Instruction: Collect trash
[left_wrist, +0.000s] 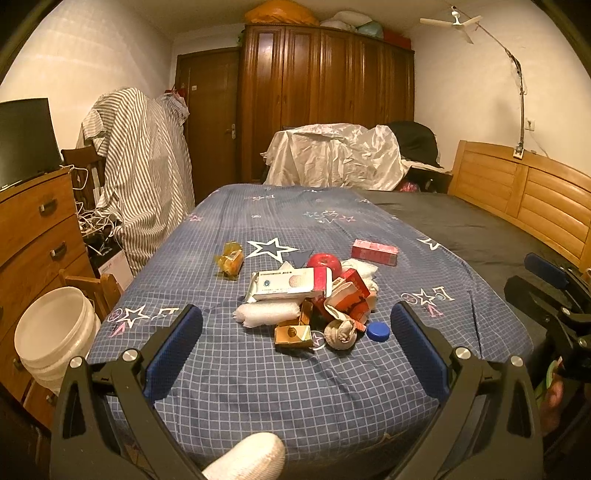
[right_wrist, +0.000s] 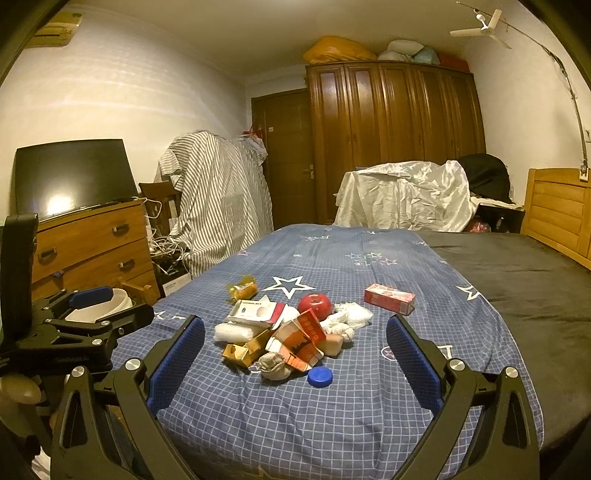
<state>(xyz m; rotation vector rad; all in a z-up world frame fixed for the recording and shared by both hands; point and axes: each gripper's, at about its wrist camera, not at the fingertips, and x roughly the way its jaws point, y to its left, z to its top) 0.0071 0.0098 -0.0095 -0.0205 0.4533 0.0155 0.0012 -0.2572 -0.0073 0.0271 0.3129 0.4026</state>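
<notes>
Left wrist view shows our left gripper (left_wrist: 295, 347) hanging above the near end of the bed (left_wrist: 295, 398), its blue-padded fingers (left_wrist: 177, 347) spread wide with nothing between them. The right wrist view shows the same of our right gripper (right_wrist: 295, 354): released, empty, aimed at the same heap.

Just beyond the fingertips, at twelve o'clock, the trash sits bunched on the checked bedspread. Nearest us lie a blue bottle cap (left_wrist: 378, 331), a balled-up grey wad (left_wrist: 341, 334) and a small gold carton (left_wrist: 293, 336). Touching them from behind are torn red-and-white boxes (left_wrist: 351, 295), a strip of bubble wrap (left_wrist: 269, 314) and a flat white packet (left_wrist: 291, 282) resting on top. A red apple (left_wrist: 324, 263) sits at the back of the pile, against crumpled white tissue (left_wrist: 360, 267).

Further out, apart from the heap, a yellow wrapper (left_wrist: 231, 260) lies at eleven o'clock and a pink box (left_wrist: 375, 252) at one o'clock. The white bucket (left_wrist: 55, 332) stands on the floor at nine o'clock, beside the bed, and we judge it the likely bin.

Nothing is collected yet. The pieces overlap, so closing on one may drag or tip its neighbours. The apple could roll away if nudged. The cap is low and flat, so the pads may pinch the soft cloth instead. Two grippers converging on one pile could also collide.
</notes>
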